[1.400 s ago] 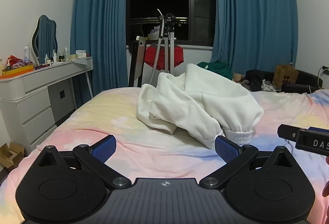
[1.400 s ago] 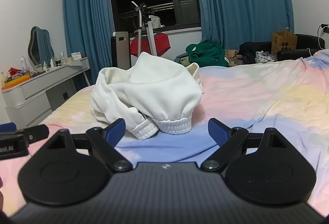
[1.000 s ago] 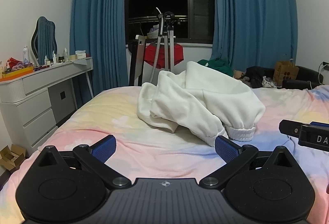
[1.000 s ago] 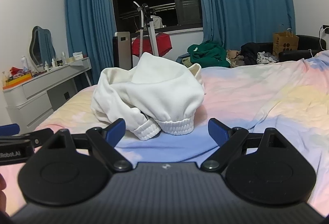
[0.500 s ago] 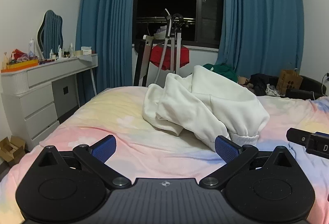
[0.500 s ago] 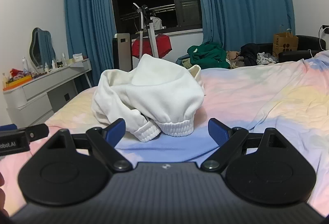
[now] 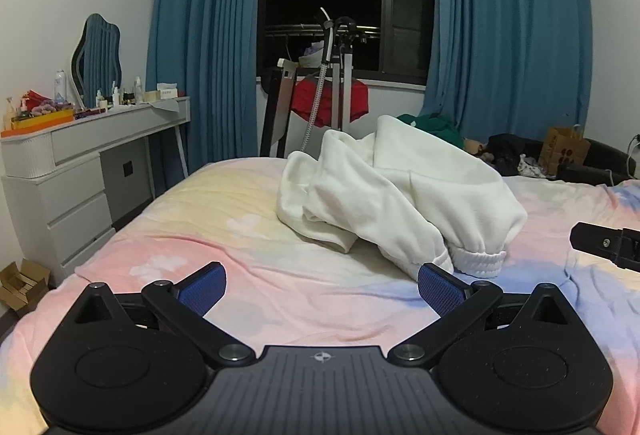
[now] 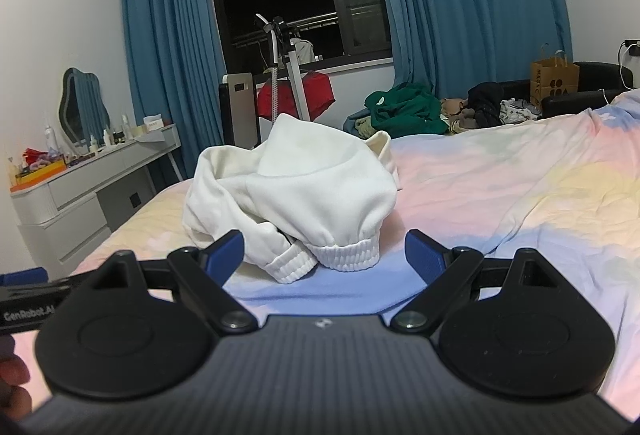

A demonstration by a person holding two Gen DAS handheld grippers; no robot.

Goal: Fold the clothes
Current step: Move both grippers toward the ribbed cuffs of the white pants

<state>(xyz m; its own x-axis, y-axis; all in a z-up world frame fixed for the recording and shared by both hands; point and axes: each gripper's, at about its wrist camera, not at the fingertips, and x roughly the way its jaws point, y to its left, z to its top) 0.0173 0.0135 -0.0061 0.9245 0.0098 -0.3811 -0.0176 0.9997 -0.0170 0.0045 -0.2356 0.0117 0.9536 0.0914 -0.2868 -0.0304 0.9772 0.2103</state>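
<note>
A crumpled white sweatshirt [image 7: 400, 195] lies in a heap on the pastel bed [image 7: 240, 259]; it also shows in the right wrist view [image 8: 296, 195], with its ribbed cuffs [image 8: 320, 259] toward me. My left gripper [image 7: 322, 285] is open and empty, low over the sheet, short of the heap and to its left. My right gripper [image 8: 324, 255] is open and empty, just in front of the cuffs. Part of the right gripper [image 7: 608, 245] shows at the right edge of the left wrist view.
A white dresser [image 7: 80, 171] with bottles and a mirror stands left of the bed. A garment steamer stand [image 7: 336, 83] with a red item is by the window. Green and dark clothes [image 8: 404, 107] and a paper bag [image 8: 554, 79] lie beyond the bed's far right.
Both grippers have drifted slightly nearer the sweatshirt. The left view has shifted a little to the left. Both stay open; the sweatshirt has not moved.
</note>
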